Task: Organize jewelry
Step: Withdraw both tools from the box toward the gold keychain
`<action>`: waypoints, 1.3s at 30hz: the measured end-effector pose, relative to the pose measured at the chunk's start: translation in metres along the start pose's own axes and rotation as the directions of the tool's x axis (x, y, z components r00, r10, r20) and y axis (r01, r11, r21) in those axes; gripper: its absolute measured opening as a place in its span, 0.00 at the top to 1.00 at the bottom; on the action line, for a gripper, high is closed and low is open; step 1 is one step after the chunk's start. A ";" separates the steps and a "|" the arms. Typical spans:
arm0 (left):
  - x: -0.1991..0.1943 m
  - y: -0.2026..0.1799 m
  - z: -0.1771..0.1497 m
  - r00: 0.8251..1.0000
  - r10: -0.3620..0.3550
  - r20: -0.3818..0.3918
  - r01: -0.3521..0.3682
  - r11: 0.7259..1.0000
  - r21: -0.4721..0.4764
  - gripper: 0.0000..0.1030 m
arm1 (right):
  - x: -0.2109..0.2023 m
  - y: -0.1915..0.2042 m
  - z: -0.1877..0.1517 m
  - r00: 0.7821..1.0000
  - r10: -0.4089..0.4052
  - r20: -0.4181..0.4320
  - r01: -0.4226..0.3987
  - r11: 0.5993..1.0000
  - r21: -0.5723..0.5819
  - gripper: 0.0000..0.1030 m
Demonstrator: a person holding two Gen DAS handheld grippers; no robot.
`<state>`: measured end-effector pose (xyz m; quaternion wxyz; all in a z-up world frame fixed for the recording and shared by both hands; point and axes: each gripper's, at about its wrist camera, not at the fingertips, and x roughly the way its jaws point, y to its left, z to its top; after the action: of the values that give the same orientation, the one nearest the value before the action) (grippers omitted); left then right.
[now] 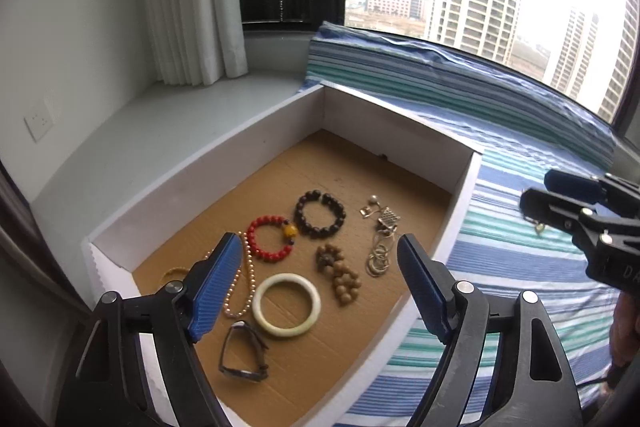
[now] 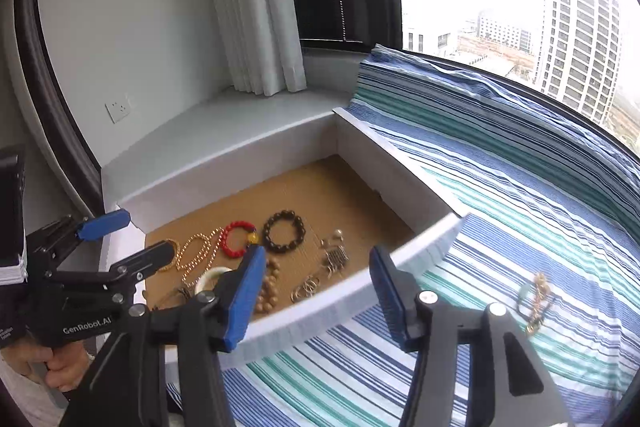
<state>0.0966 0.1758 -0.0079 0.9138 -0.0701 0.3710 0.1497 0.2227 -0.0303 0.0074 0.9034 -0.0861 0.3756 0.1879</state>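
Bracelets (image 1: 319,213) fill box (image 1: 200,187); both grippers (image 1: 320,267) gape empty.

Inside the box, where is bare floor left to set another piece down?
The far half of the box floor is bare, from its back wall to the dark bead bracelet. The near half is crowded: red bracelet, white bangle, silver pieces.

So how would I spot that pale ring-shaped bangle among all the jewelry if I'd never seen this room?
Find the shallow white box with the brown cardboard floor, sitting on the striped bedspread by the window. Near its front edge, between the pearl necklace and the tan wooden beads, lies the bangle. It is the only smooth, solid, creamy-white hoop; everything around it is beaded or metal.
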 end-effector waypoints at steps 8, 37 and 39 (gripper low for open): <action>-0.009 -0.044 -0.007 0.999 -0.027 0.020 0.026 0.998 0.061 0.21 | -0.039 -0.040 -0.076 0.984 -0.172 -0.041 0.174 0.984 0.038 0.44; 0.072 -0.230 -0.094 0.899 -0.299 -0.319 0.390 0.879 0.276 0.13 | -0.087 -0.148 -0.278 0.920 -0.340 -0.196 0.392 0.809 0.438 0.36; 0.078 -0.243 -0.089 0.896 -0.307 -0.322 0.400 0.871 0.283 0.13 | -0.086 -0.150 -0.281 0.924 -0.329 -0.194 0.382 0.810 0.444 0.36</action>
<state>0.1702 -0.0581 -0.1221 0.8651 0.0029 0.4916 -0.0991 0.0459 -0.2742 -0.1268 0.8942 0.0588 0.4352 -0.0871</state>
